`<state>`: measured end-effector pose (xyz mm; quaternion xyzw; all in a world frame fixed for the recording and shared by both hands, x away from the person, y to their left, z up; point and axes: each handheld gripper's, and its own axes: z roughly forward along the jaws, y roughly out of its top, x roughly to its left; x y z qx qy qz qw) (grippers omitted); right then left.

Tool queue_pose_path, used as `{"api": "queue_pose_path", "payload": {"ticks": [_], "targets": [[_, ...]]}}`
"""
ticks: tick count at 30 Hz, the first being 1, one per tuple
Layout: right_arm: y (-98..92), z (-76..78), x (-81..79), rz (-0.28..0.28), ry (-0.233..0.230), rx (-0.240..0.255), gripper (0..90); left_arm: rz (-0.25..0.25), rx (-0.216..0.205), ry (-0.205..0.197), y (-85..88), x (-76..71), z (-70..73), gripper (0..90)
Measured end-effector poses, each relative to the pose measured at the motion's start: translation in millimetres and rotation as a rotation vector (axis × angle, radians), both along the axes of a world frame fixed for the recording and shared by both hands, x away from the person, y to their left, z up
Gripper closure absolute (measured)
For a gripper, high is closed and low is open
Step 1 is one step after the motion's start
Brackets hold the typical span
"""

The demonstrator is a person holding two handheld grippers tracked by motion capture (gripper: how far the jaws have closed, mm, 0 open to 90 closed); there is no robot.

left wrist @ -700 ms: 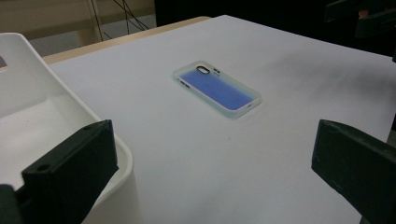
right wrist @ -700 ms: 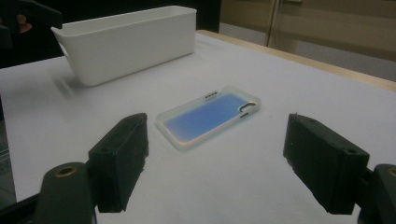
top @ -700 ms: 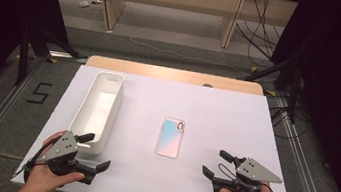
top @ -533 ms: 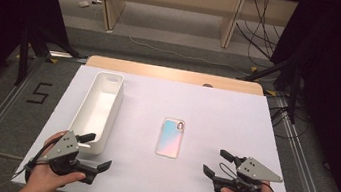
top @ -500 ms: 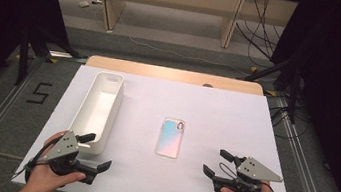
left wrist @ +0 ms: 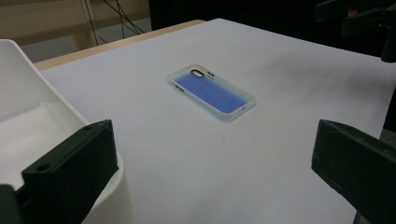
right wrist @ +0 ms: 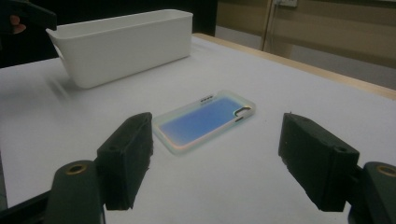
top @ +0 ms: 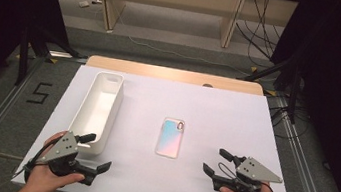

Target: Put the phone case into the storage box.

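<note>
Your left gripper (top: pixel 92 153) rests at the near left corner of the white table (top: pixel 216 112), its jaws spread wide with nothing between them, one jaw just beside the near end of the long white bin (top: pixel 98 108). Your right gripper (top: pixel 217 163) sits near the front right edge, jaws also spread and empty, aimed toward the phone case (top: pixel 171 137). The phone case lies flat near the middle of the table, well apart from both grippers and to the right of the bin. Compared with the earlier frames, nothing has shifted: both hands, the bin and the case sit where they were.
</note>
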<state>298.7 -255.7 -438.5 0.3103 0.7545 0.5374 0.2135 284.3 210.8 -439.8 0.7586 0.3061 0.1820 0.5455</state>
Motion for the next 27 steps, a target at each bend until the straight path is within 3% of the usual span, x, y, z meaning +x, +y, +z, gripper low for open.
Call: {"api": "queue_pose_path", "payload": {"ticks": [5, 7, 8, 11, 21, 22, 24, 25, 26, 27], "targets": [[4.1, 3.9, 4.3, 0.024, -0.030, -0.021, 37.9, -0.005, 0.003, 0.003, -4.1, -1.3, -0.2, 0.0], [4.2, 5.7, 5.0, 0.020, -0.031, -0.033, 38.4, -0.008, 0.005, 0.002, -3.9, -1.6, 0.0, 0.0], [7.0, 5.6, 6.5, 0.034, -0.018, 0.003, 38.4, -0.008, 0.008, -0.003, -3.5, -1.7, 0.3, 0.0], [8.6, 11.3, 14.8, 0.025, -0.058, -0.015, 37.9, -0.003, -0.001, 0.005, -3.0, -1.4, -0.2, 0.0], [18.7, 22.1, 34.1, 0.031, -0.071, -0.038, 39.1, 0.002, -0.003, 0.006, -2.9, -1.6, -0.3, 0.0], [22.5, 22.9, 38.4, 0.033, -0.085, -0.052, 44.9, -0.002, -0.005, 0.007, -3.2, -1.7, -0.4, 0.0], [26.3, 24.0, 41.6, 0.046, -0.069, -0.074, 57.4, -0.001, -0.004, 0.008, -3.5, -2.3, -0.4, 0.0], [26.3, 24.0, 41.6, 0.046, -0.069, -0.074, 57.4, -0.002, -0.001, 0.006, -3.5, -2.3, -0.3, 0.0], [31.2, 24.9, 44.7, 0.065, -0.053, -0.090, 69.6, -0.003, -0.004, 0.008, -3.5, -2.3, -0.4, 0.0], [34.1, 25.3, 46.4, 0.069, -0.055, -0.102, 75.7, -0.002, -0.004, 0.009, -3.6, -2.3, -0.5, 0.0]]}}
